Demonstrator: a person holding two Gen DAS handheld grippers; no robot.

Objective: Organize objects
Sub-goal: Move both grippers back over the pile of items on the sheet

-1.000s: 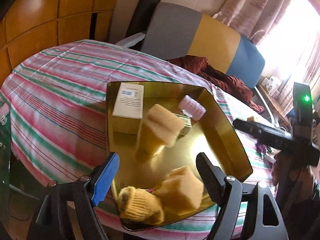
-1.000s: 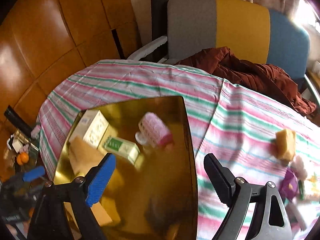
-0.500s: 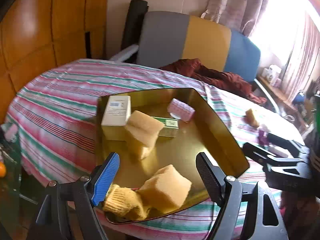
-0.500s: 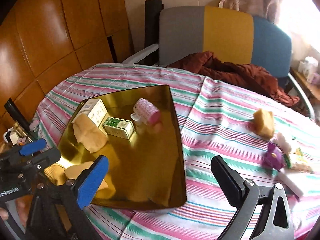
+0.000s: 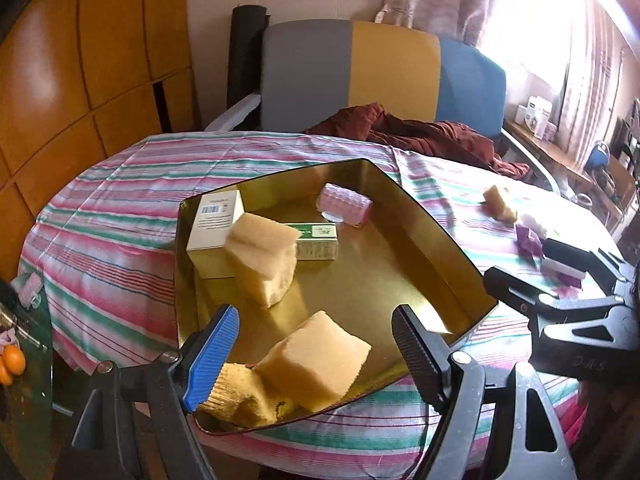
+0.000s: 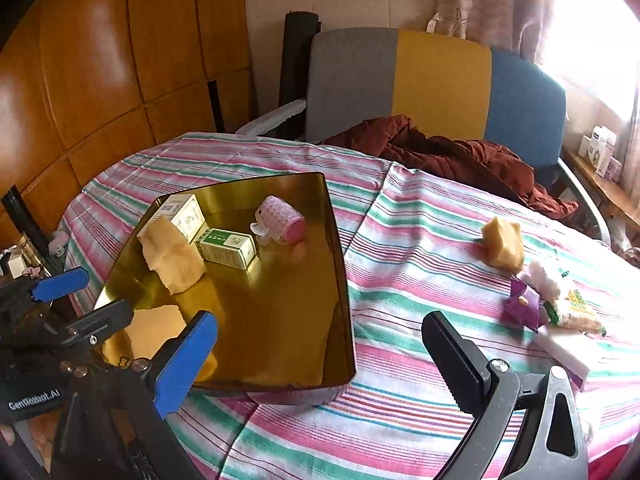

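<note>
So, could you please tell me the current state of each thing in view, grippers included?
Left gripper: open, empty, over the tray's near end.
Right gripper: open, empty.
Shiny gold metal tray: on the striped tablecloth, holding items.
Pink ribbed cup: on its side in the tray.
Green-and-white carton: lying flat in the tray.
Yellow sponge block: outside the tray, on the cloth.

Left gripper (image 5: pixel 316 344) and right gripper (image 6: pixel 320 354) both have jaws spread wide, nothing between the fingers — held level, side by side, pointing forward.
</note>
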